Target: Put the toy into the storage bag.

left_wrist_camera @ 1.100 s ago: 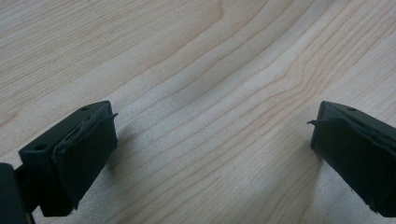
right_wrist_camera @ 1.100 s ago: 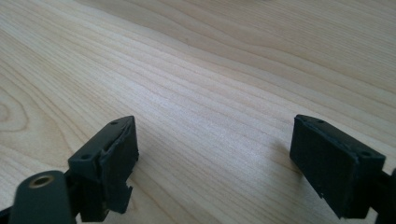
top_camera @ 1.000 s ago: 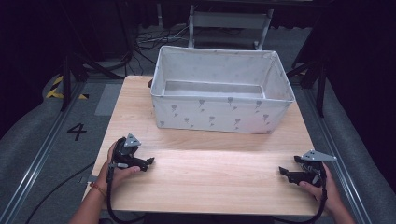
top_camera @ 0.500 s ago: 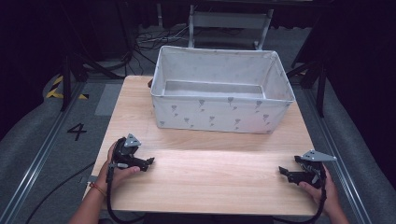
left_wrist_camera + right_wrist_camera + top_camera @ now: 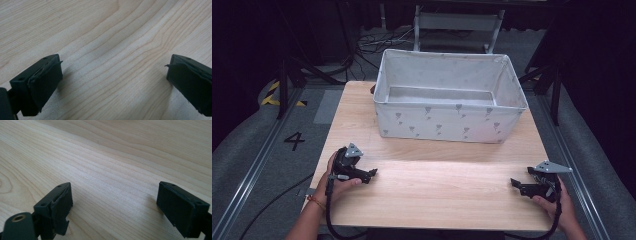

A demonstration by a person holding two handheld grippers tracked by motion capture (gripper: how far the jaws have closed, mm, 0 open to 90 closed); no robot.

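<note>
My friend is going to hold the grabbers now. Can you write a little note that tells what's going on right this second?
Left hand-held gripper: open, holding nothing, resting low on the near left part of the wooden table.
Right hand-held gripper: open, holding nothing, resting low on the near right part of the table.
Things: a white cloth box with small grey marks stands at the far side of the table, top open. From the high view it looks empty inside.
Done: nothing picked up or moved that can be seen.
Left: everything; both grippers are apart from the box.
</note>
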